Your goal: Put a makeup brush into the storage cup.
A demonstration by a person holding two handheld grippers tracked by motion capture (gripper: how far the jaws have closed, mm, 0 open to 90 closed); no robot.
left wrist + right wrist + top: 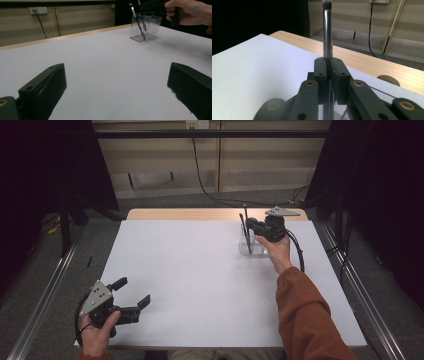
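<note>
A clear plastic holder (252, 246) (150, 26) stands on the white table (200, 280) at the far right. A dark makeup brush (243, 234) (137, 21) leans inside it. My right gripper (250, 224) (328, 67) hovers just above the holder, shut on the handle of a second brush (245, 215) (327, 32). That brush stands upright, bristles up, and its lower end reaches down into the holder. My left gripper (132, 292) (117, 75) rests at the near left corner, jaws wide open with nothing between them.
A wooden strip (200, 214) runs along the table's far edge. Metal rails (45, 285) flank the table on both sides, with dark curtains behind. A black cable (210, 190) trails over the floor beyond the table.
</note>
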